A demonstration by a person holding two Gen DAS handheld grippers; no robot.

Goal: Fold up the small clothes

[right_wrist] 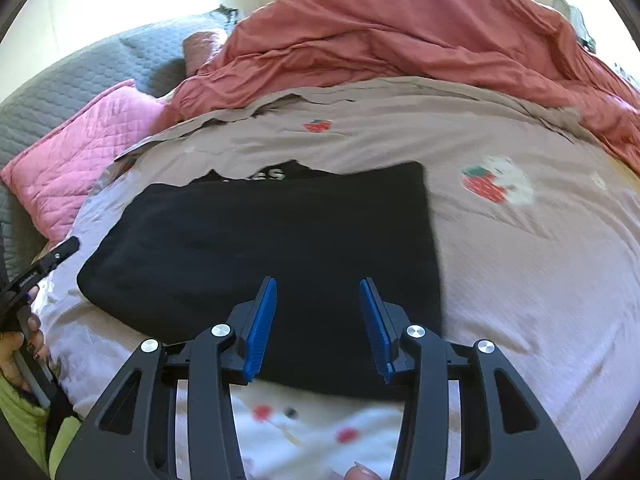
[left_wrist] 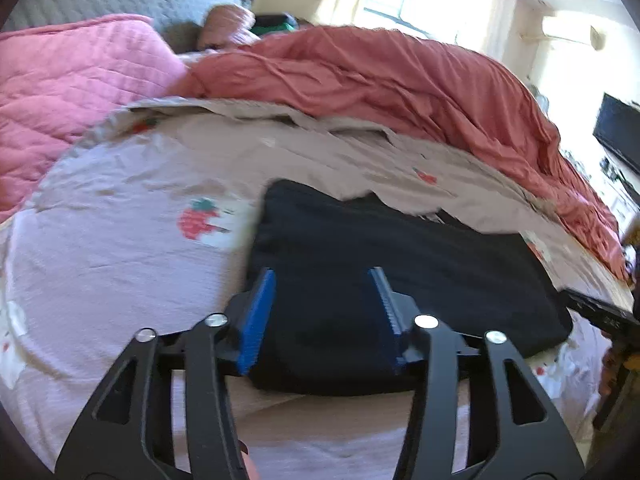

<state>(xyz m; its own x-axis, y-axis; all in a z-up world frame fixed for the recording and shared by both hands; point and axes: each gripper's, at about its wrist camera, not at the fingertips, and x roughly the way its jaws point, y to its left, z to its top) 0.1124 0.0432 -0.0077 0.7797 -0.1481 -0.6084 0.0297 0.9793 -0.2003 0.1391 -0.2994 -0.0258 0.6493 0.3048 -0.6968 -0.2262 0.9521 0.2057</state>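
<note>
Folded black cloth with white letters (right_wrist: 280, 240) lies flat on pale strawberry-print bedsheet (right_wrist: 520, 280). Left gripper with blue pads (left_wrist: 322, 300) spread wide, hovers over cloth's near edge. Right gripper with blue pads (right_wrist: 318, 312) spread wide too, nothing pinched. Rumpled red blanket (right_wrist: 400, 28) behind, pink quilted pillow (right_wrist: 80, 160) beside.

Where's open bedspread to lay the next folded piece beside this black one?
Right of the black garment, the bedspread lies bare out to the red duvet. In the left wrist view there is bare bedspread left of it, bordered by the pink pillow. Behind the garment only a narrow strip remains before the duvet. Both the left gripper and right gripper hang open over its near edge.
</note>
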